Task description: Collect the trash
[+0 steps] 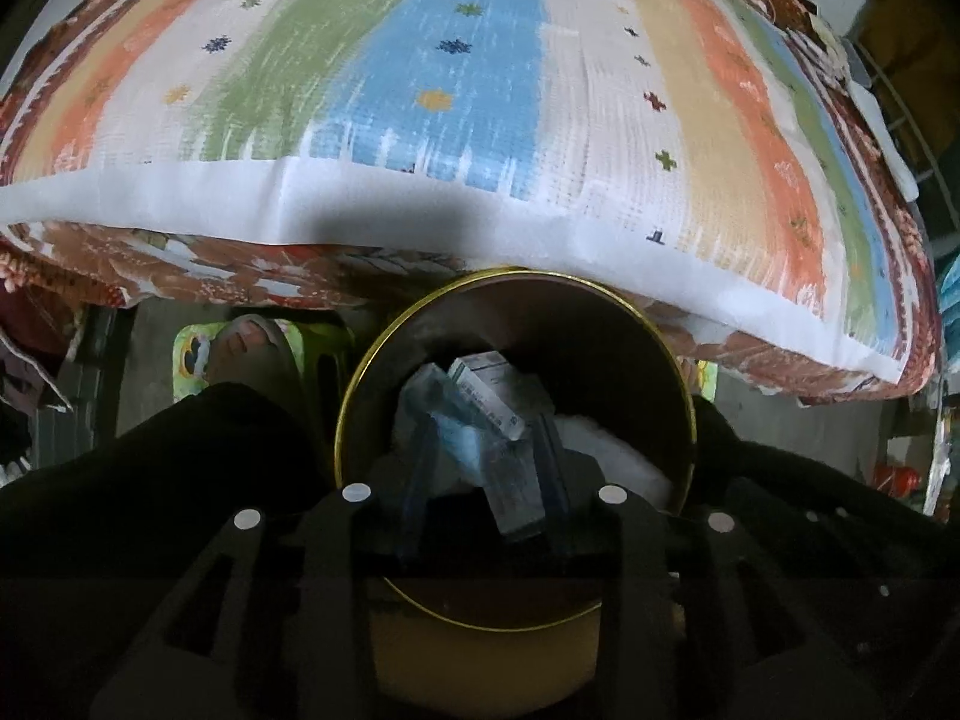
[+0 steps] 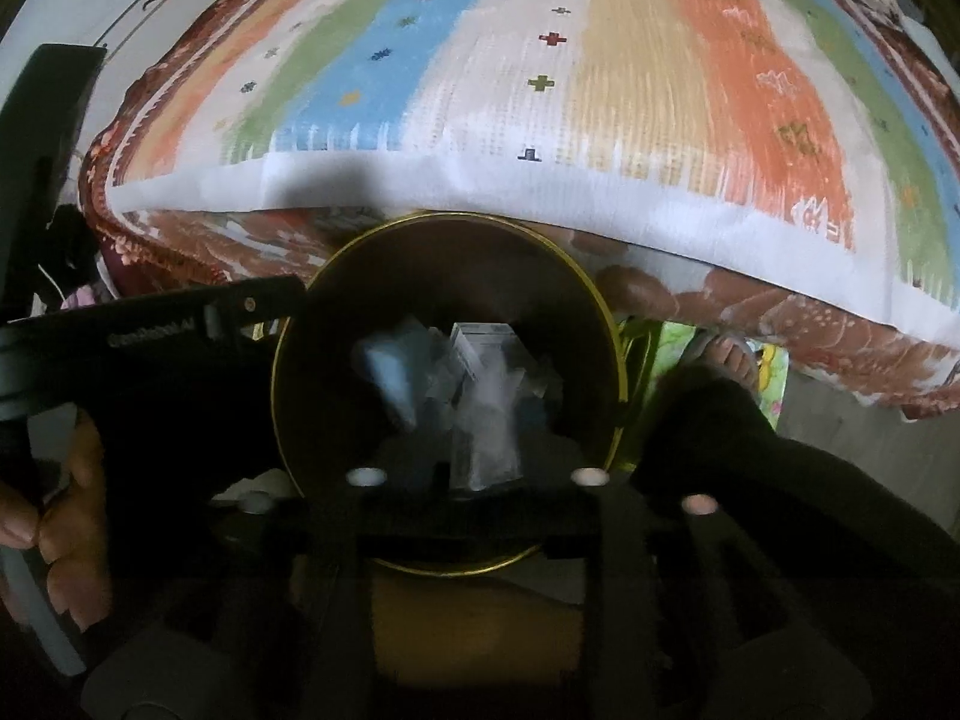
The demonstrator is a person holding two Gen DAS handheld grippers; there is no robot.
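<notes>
A round trash bin with a gold rim (image 1: 606, 291) stands on the floor against the bed; it also shows in the right wrist view (image 2: 336, 258). Inside lie a small white carton (image 1: 486, 393), crumpled blue plastic (image 1: 468, 438) and white paper (image 1: 612, 456). My left gripper (image 1: 486, 450) hangs over the bin mouth, fingers apart, with a pale box (image 1: 516, 492) between them; a grip cannot be made out. My right gripper (image 2: 474, 450) is also over the bin, open, above blurred clear wrapping (image 2: 486, 438) and a blue piece (image 2: 390, 378).
A bed with a striped blanket (image 1: 480, 90) fills the upper half of both views. My dark-trousered legs (image 1: 180, 462) flank the bin, a sandalled foot (image 1: 252, 348) on a green mat. The left gripper's body (image 2: 150, 336) and my hand (image 2: 66, 516) show at left.
</notes>
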